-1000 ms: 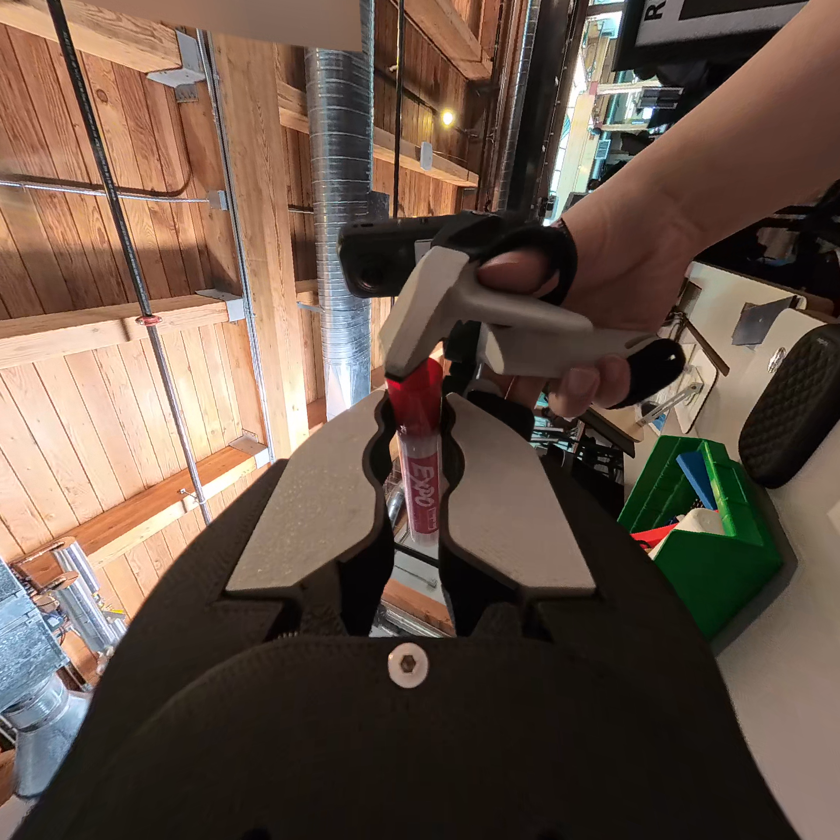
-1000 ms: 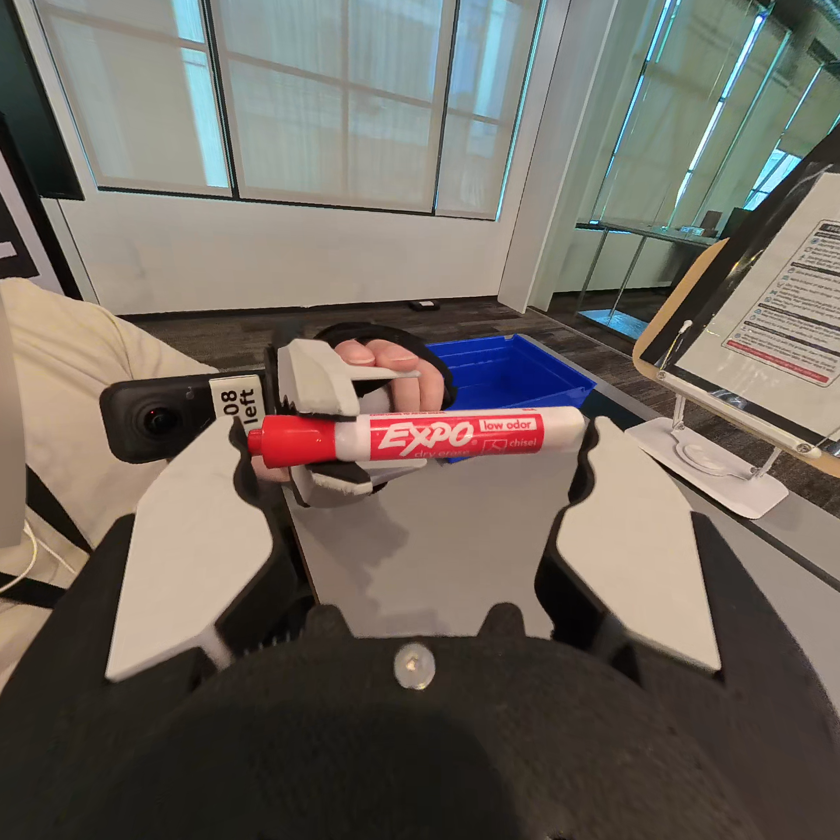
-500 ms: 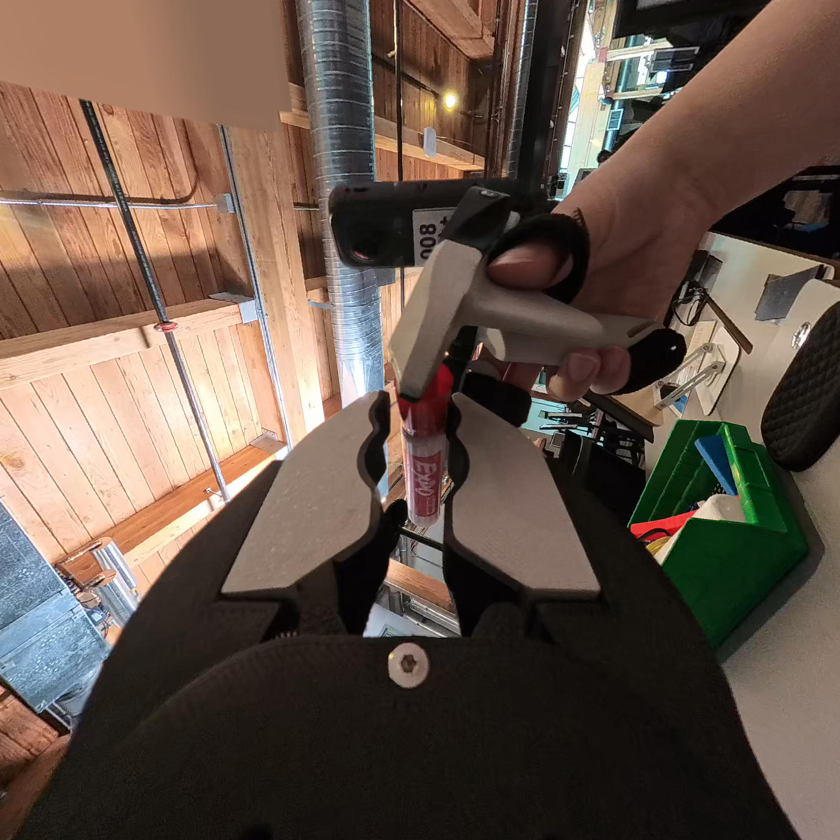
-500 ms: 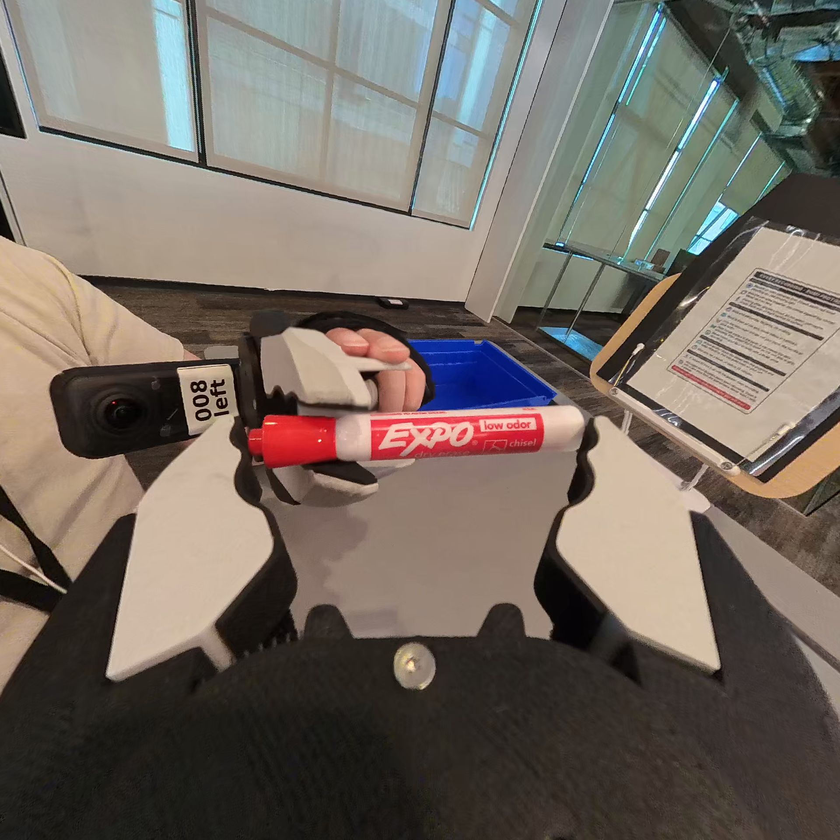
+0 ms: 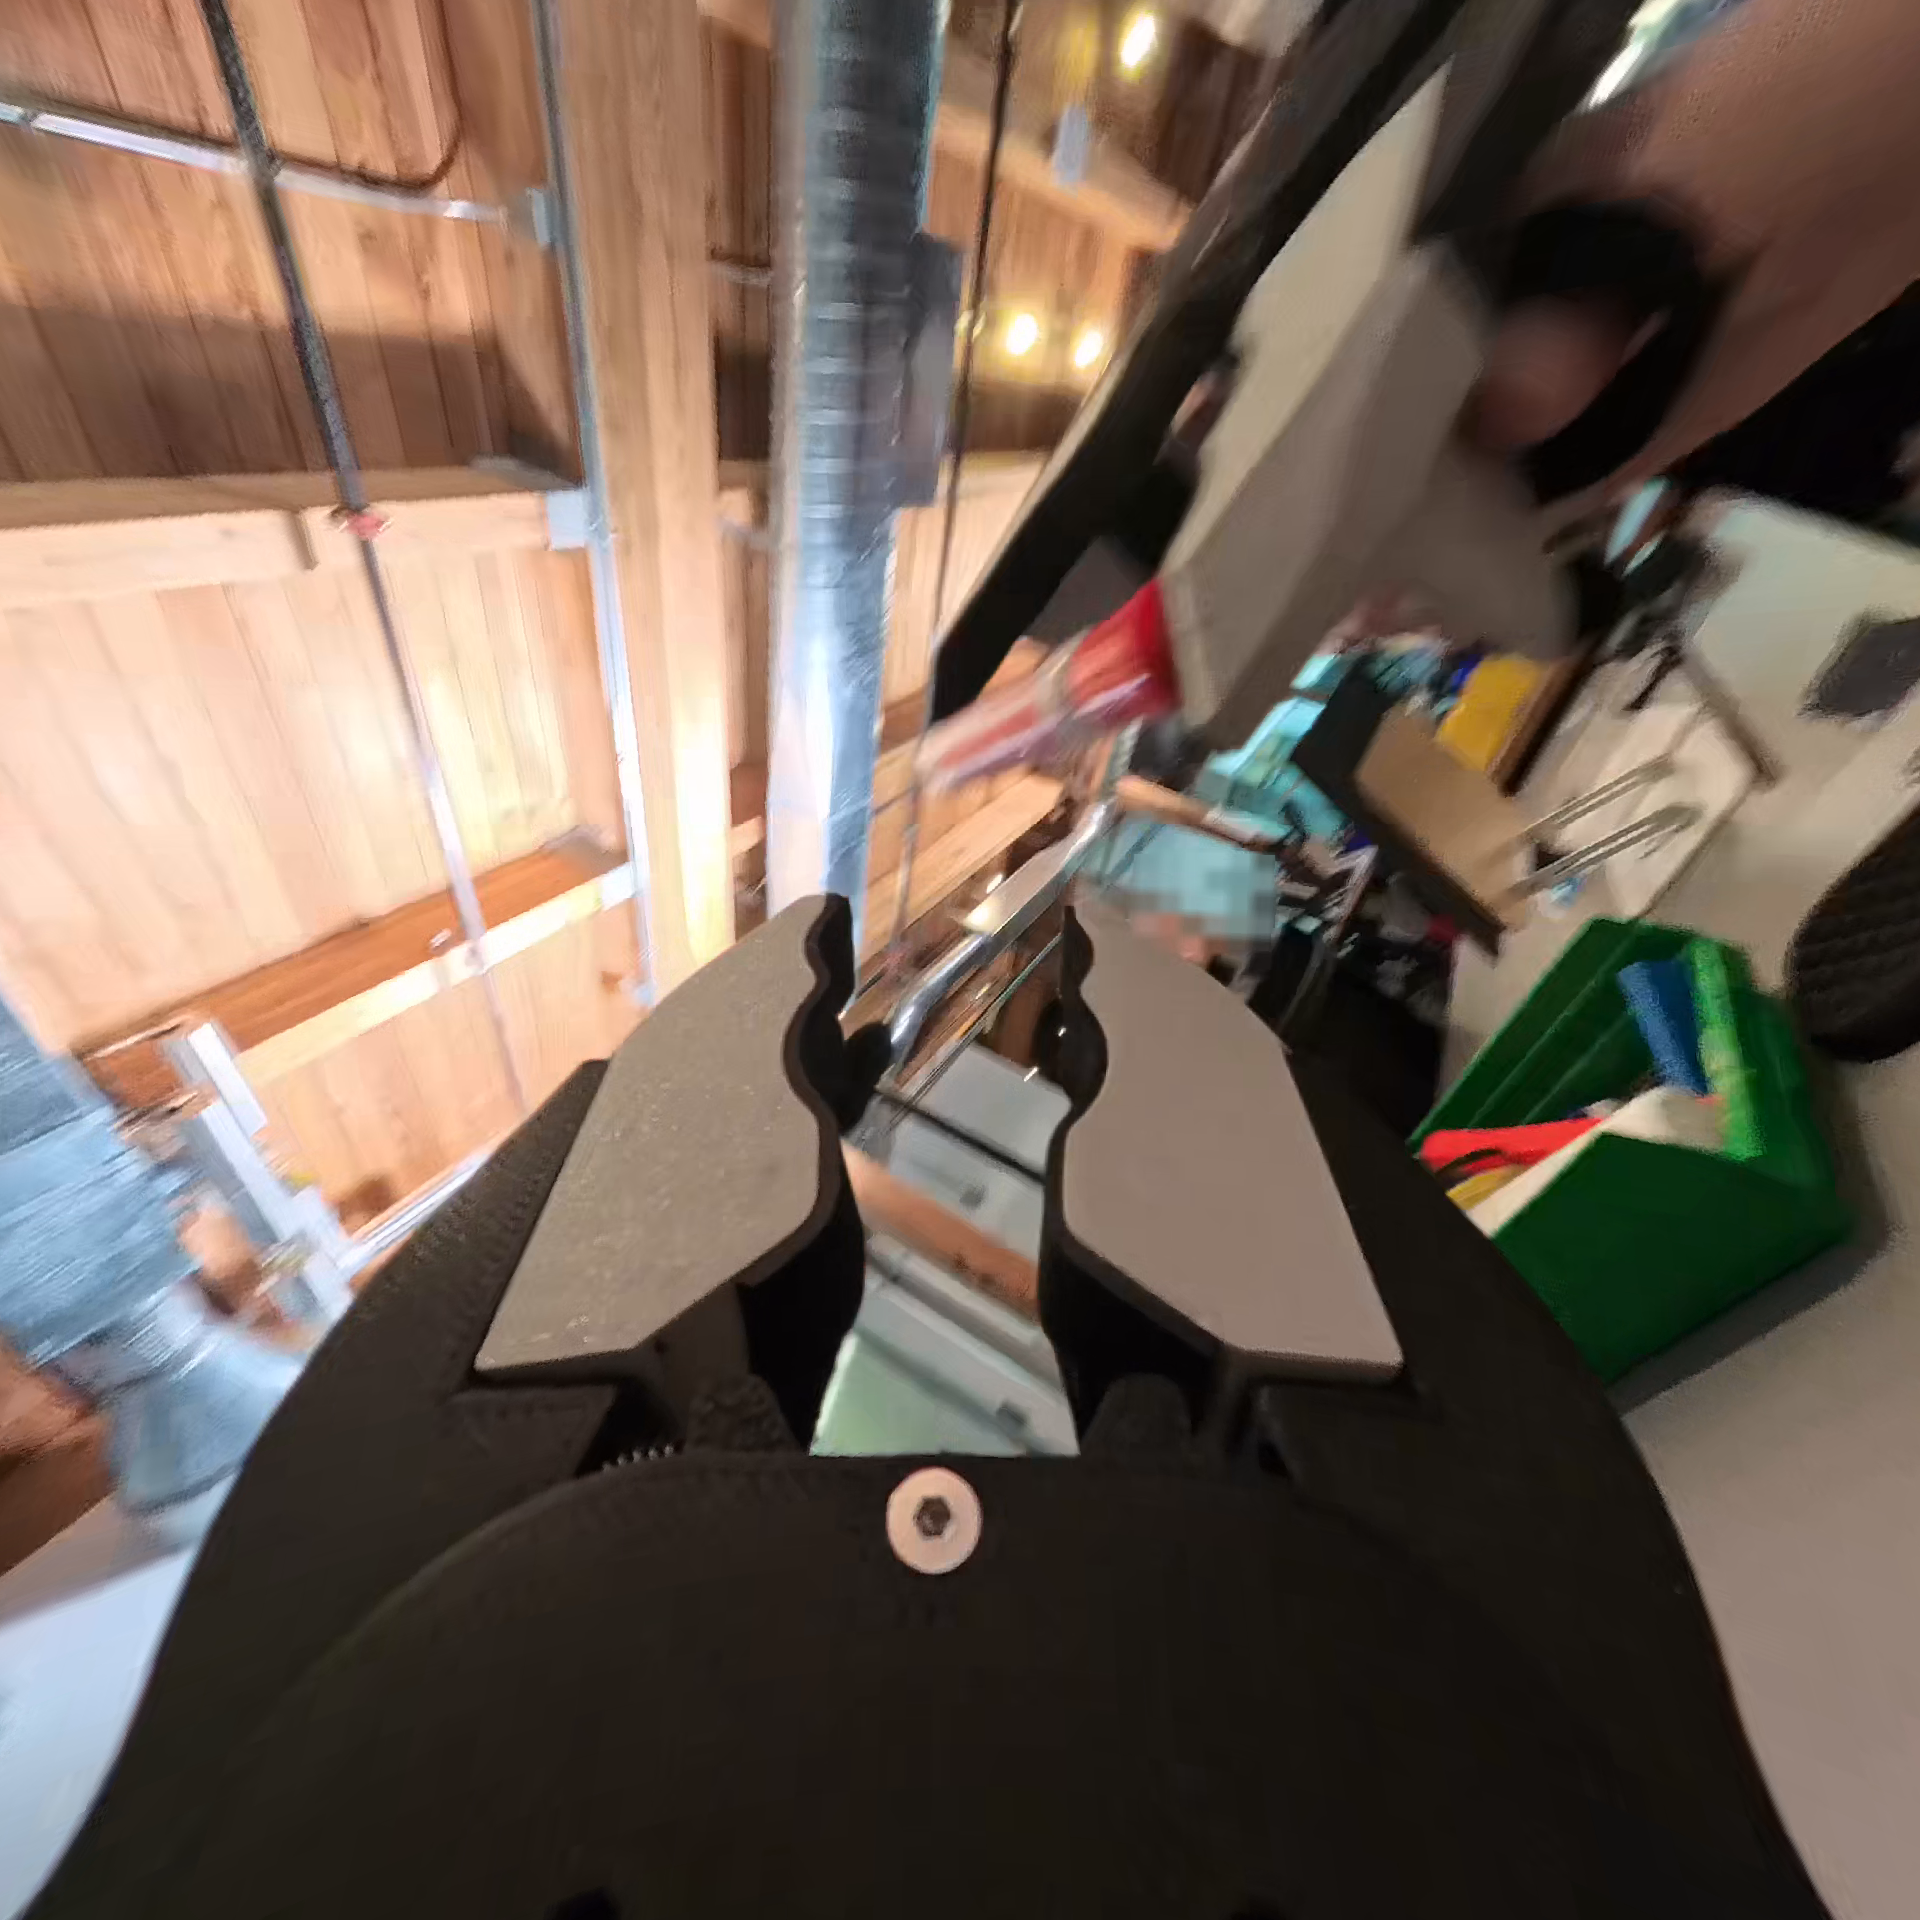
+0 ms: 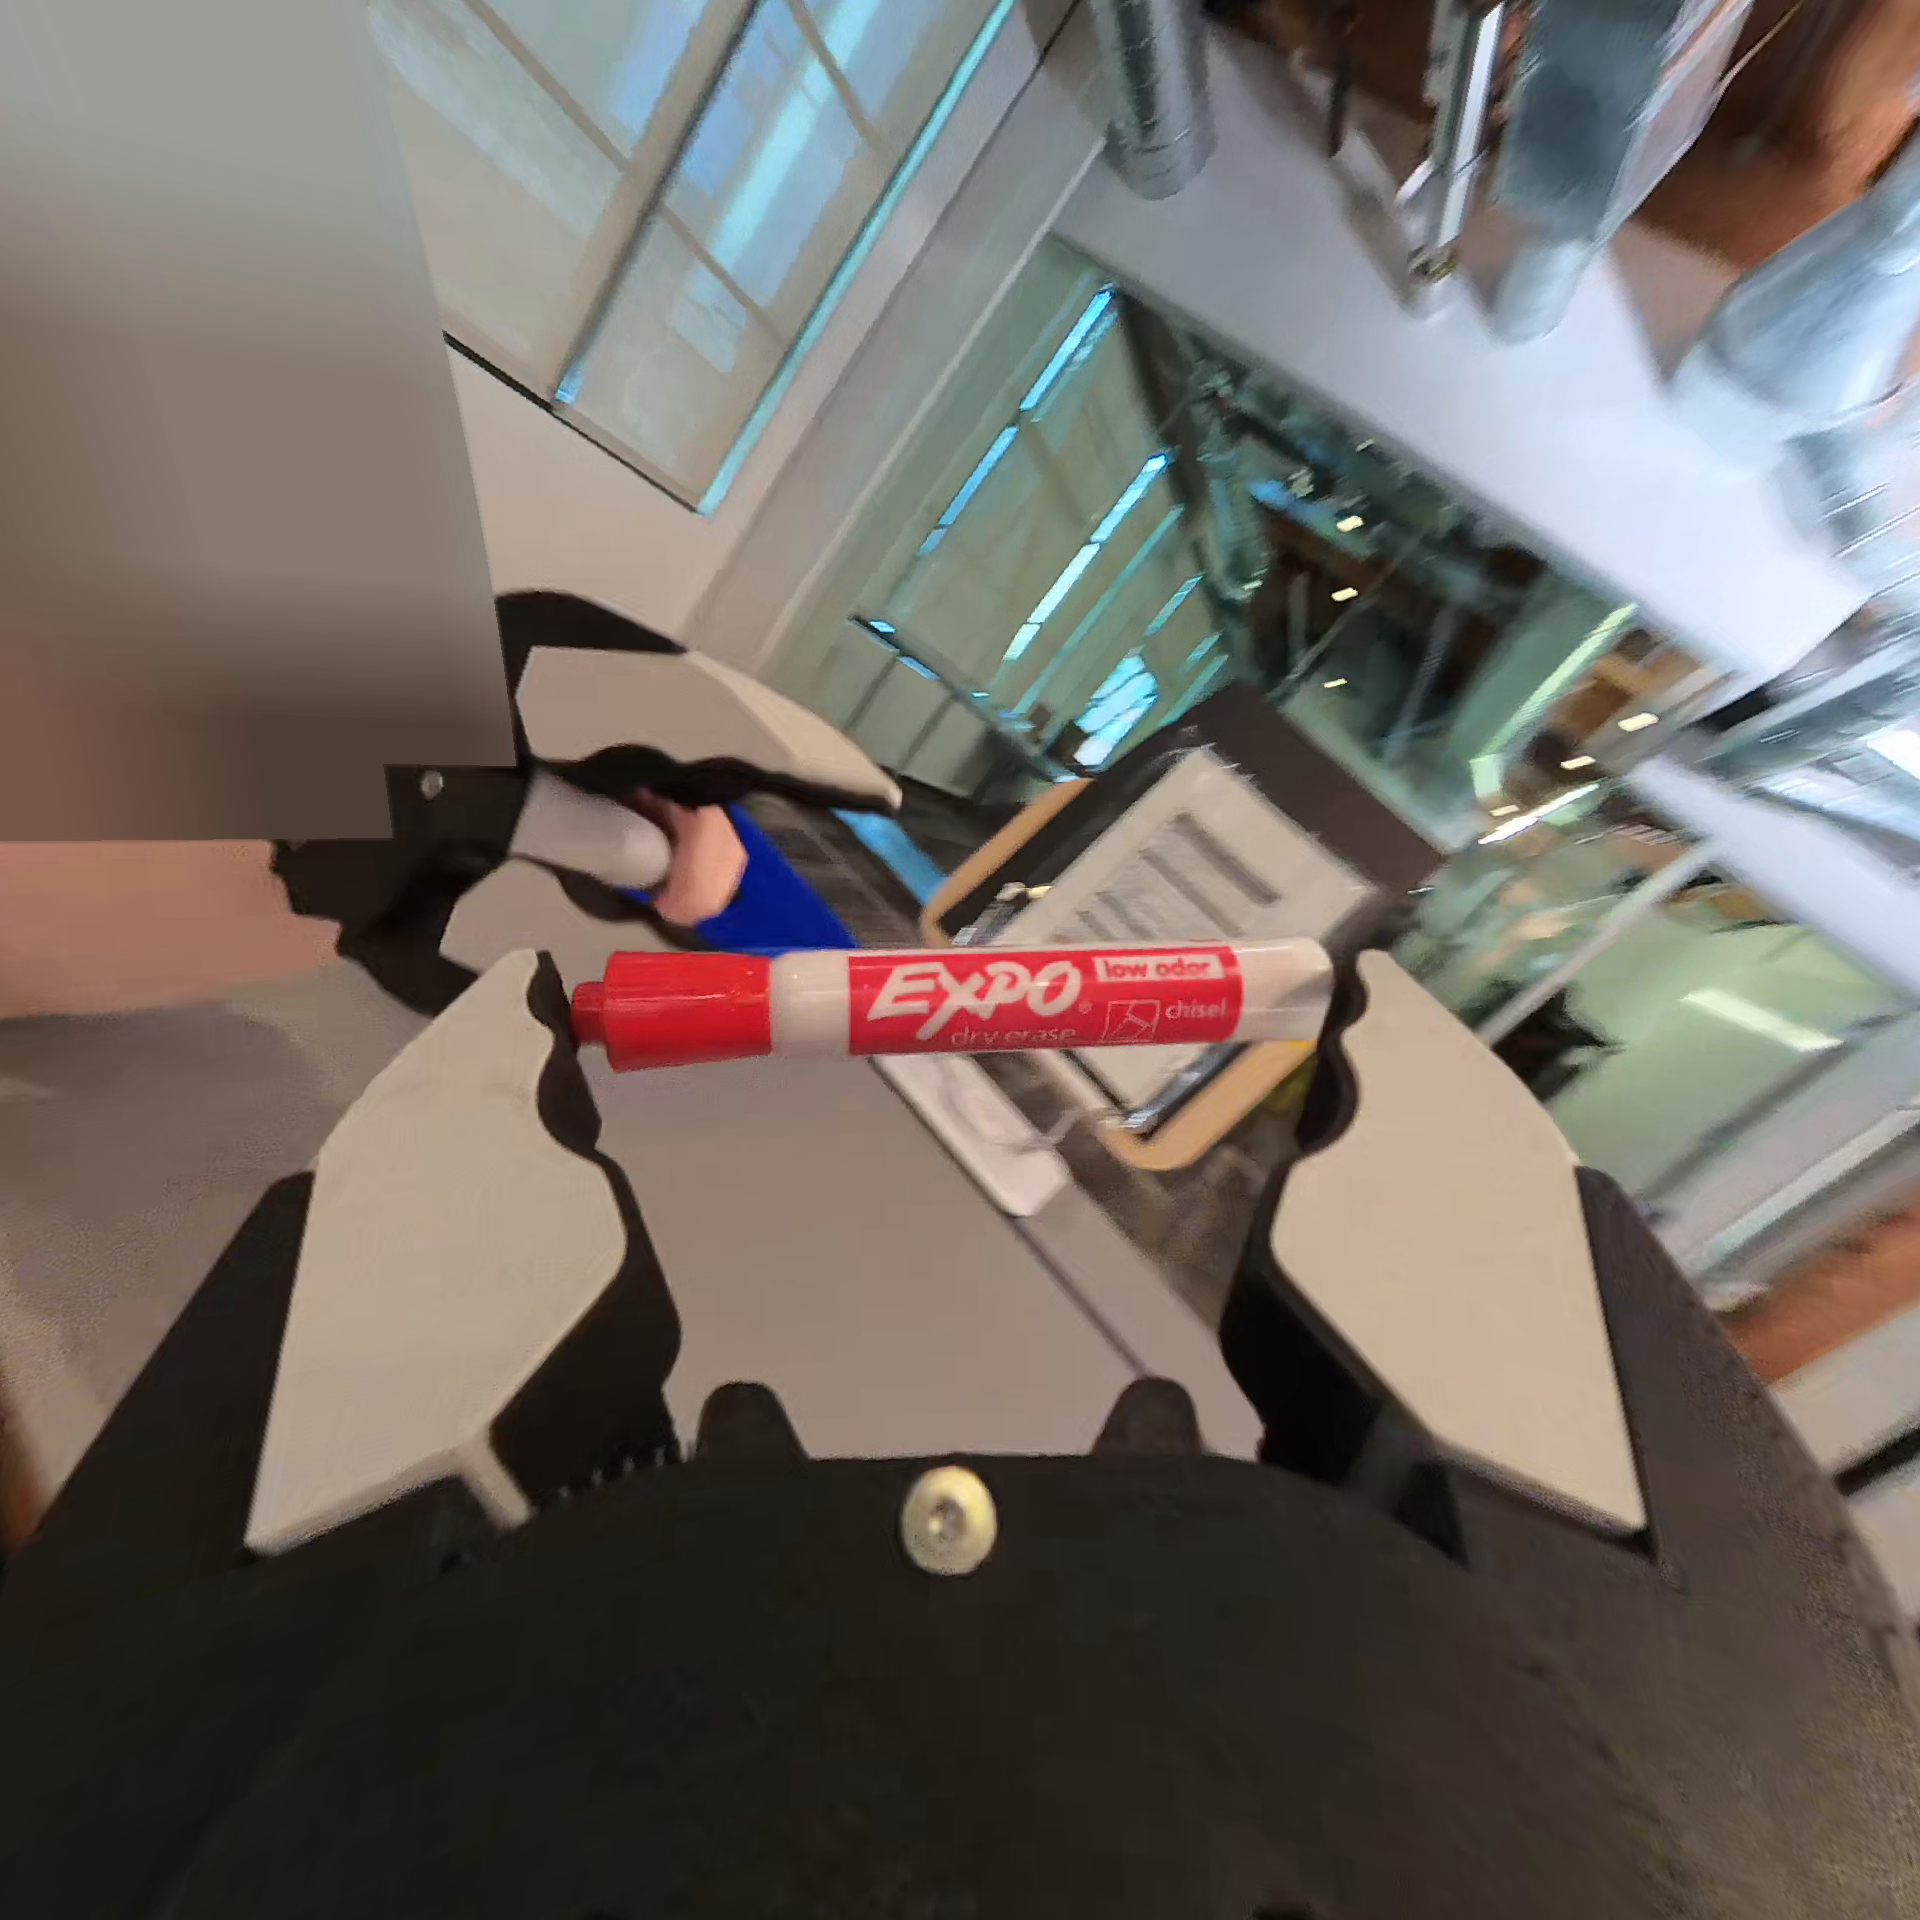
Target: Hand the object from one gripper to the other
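Note:
A red-and-white marker [image 6: 951, 1003] lies crosswise between my right gripper's pads. My right gripper [image 6: 945, 1013] is shut on it lengthwise: the left pad [image 6: 468, 1122] meets the red cap end and the right pad [image 6: 1423, 1122] the white tail end. My left gripper [image 5: 951, 956] is open with nothing between its fingers. In the right wrist view it [image 6: 769, 821] hangs behind and above the marker's cap, clear of it. In the blurred left wrist view the marker [image 5: 1049, 696] sits far ahead, up and to the right, in the right gripper's grey finger [image 5: 1340, 436].
A green bin [image 5: 1662, 1195] with loose items and a black quilted pad [image 5: 1860, 956] are on the right of the pale table. A blue bin [image 6: 774, 904] and a tilted document stand [image 6: 1153, 935] stand on the grey table [image 6: 831, 1247]. My two grippers' fingertips are within a few centimetres of each other.
My left gripper has opened, let go of the marker's cap end and drawn back from it. My right gripper keeps the marker end to end. Both views have swung and tilted.

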`<state>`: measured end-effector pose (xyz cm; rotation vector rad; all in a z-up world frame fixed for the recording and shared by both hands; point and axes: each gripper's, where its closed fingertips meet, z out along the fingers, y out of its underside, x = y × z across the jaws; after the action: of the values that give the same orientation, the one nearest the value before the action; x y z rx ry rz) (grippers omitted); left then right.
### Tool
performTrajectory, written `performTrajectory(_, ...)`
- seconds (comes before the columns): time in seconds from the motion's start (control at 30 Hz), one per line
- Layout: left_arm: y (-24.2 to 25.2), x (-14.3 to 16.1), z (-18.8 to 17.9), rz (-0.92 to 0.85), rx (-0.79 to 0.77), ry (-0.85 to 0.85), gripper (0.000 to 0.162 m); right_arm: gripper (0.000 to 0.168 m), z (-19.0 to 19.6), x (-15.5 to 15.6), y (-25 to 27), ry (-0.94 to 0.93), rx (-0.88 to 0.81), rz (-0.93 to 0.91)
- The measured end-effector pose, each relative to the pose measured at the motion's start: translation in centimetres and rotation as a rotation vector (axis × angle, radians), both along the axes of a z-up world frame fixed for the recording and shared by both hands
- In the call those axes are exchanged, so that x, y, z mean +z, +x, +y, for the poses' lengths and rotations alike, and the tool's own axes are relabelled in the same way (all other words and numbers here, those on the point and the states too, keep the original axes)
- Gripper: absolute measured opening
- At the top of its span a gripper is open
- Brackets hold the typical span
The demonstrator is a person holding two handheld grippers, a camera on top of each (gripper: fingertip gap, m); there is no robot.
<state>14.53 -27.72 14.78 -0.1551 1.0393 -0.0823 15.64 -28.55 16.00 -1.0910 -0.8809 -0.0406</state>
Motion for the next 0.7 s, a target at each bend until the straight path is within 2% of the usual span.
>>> performTrajectory(0.07,-1.2,1.4,2.4,-0.041,0.063,-0.073,0.031,0.134,-0.1,0.5,0.9,0.124,-0.116,-0.079)
performTrajectory(0.13,-1.8,2.2,3.8,-0.010,-0.029,-0.352,0.033,0.134,0.1,0.3,1.3,0.227,-0.232,-0.189)
performTrajectory(0.17,-1.8,2.3,3.8,0.032,-0.130,-0.547,0.035,0.134,0.2,0.0,1.3,0.274,-0.278,-0.240)
performTrajectory(0.23,-1.6,2.1,2.1,0.175,-0.411,-0.923,0.048,0.134,0.5,-0.8,1.0,0.360,-0.350,-0.334)
performTrajectory(0.3,-1.6,1.8,-0.3,0.339,-0.673,-1.207,0.060,0.134,1.0,-1.7,0.6,0.420,-0.411,-0.414)
performTrajectory(0.33,-1.5,1.4,-0.9,0.410,-0.734,-1.298,0.064,0.134,1.2,-2.0,0.5,0.451,-0.446,-0.449)
performTrajectory(0.4,-0.6,-0.4,-1.1,0.513,-0.673,-1.343,0.070,0.134,1.6,-2.2,0.5,0.520,-0.517,-0.504)
performTrajectory(0.47,0.6,-2.4,0.2,0.523,-0.476,-1.269,0.072,0.134,1.9,-2.3,0.5,0.551,-0.557,-0.526)
performTrajectory(0.53,1.5,-3.8,0.8,0.531,-0.345,-1.197,0.067,0.134,2.2,-2.2,0.5,0.563,-0.569,-0.522)
performTrajectory(0.6,2.1,-5.2,0.4,0.592,-0.302,-1.194,0.061,0.134,2.3,-2.2,0.4,0.579,-0.571,-0.528)
performTrajectory(0.7,2.6,-5.2,0.2,0.575,-0.318,-1.165,0.041,0.134,2.3,-2.4,0.1,0.585,-0.563,-0.537)
